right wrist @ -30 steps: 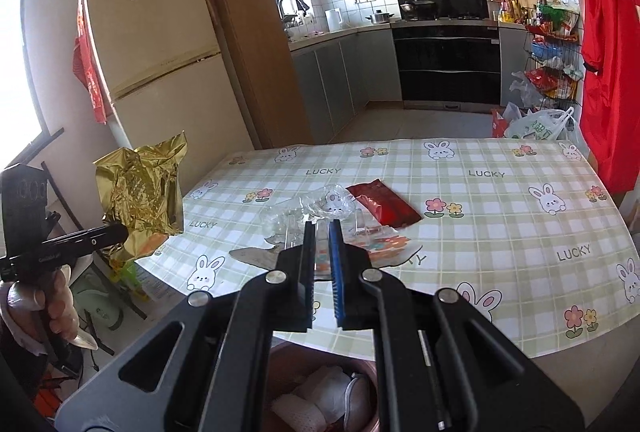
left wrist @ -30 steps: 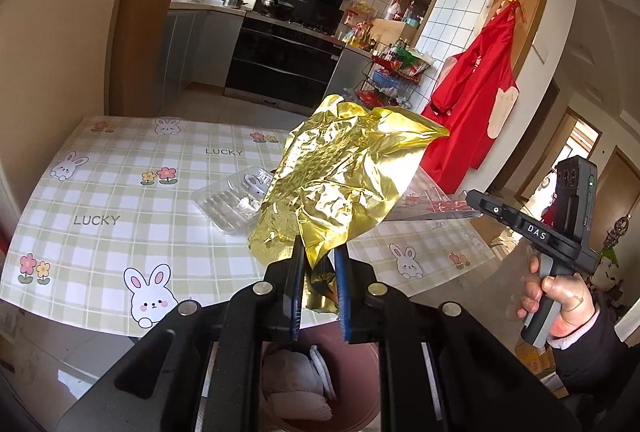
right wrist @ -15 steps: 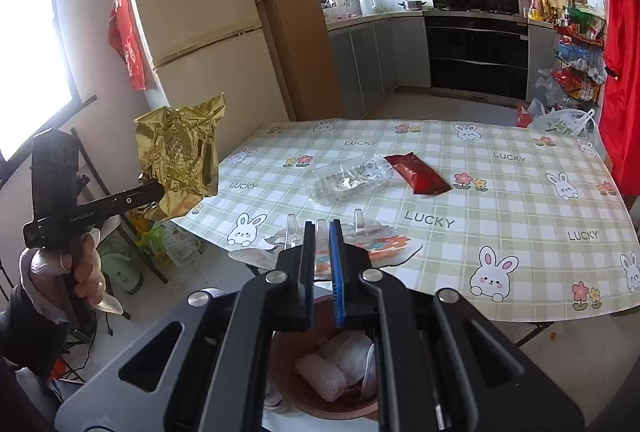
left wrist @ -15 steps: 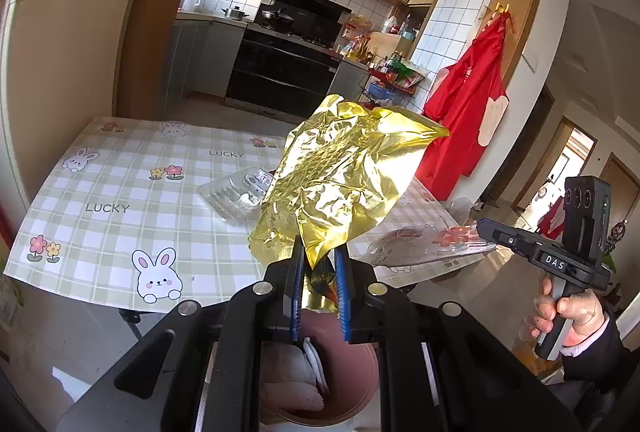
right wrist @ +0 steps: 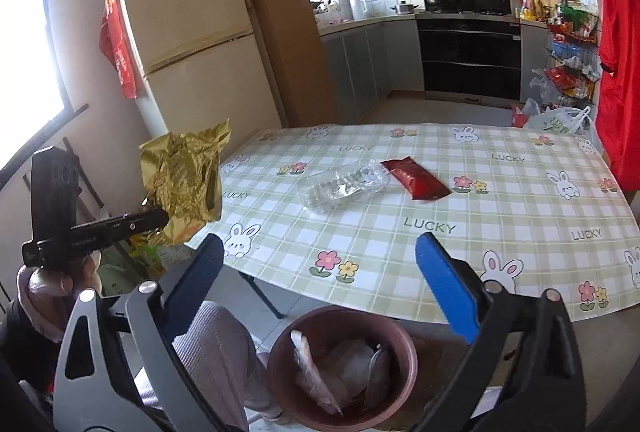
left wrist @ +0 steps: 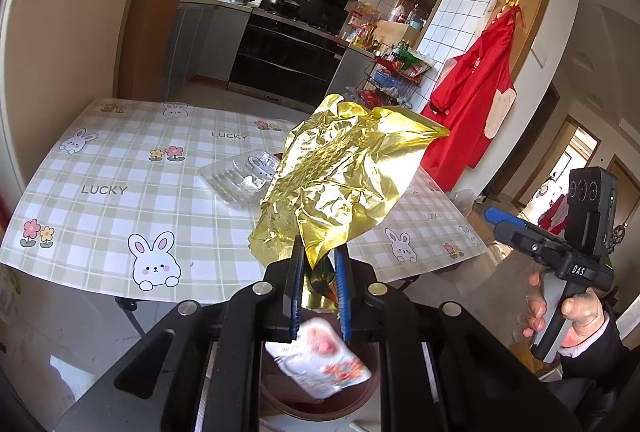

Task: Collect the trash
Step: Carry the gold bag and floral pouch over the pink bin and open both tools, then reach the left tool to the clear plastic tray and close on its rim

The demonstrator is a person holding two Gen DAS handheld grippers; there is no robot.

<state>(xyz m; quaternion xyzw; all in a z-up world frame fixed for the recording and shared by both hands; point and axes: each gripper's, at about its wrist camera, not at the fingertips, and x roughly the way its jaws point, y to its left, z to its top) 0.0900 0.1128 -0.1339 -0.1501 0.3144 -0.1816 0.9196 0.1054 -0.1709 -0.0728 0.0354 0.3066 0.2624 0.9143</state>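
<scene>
My left gripper [left wrist: 319, 274] is shut on a crumpled gold foil wrapper [left wrist: 344, 176], held up above the brown bin [left wrist: 320, 398]; the wrapper also shows in the right wrist view [right wrist: 184, 188]. My right gripper [right wrist: 320, 268] is open and empty above the brown bin [right wrist: 342, 364], which holds several wrappers. A white printed packet [left wrist: 320, 360] is falling into the bin. On the checked table [right wrist: 460, 232] lie a clear plastic tray [right wrist: 344, 186] and a red packet [right wrist: 414, 178].
The table's front edge overhangs the bin. A cream fridge [right wrist: 188, 44] stands at the left. Kitchen counters and an oven [right wrist: 468, 56] are at the back. A red apron [left wrist: 470, 112] hangs on the right wall. A wire rack with goods [right wrist: 568, 72] stands beside the oven.
My right gripper has opened and let go of the printed packet, which drops into the bin. My left gripper still holds the gold wrapper and has barely moved.
</scene>
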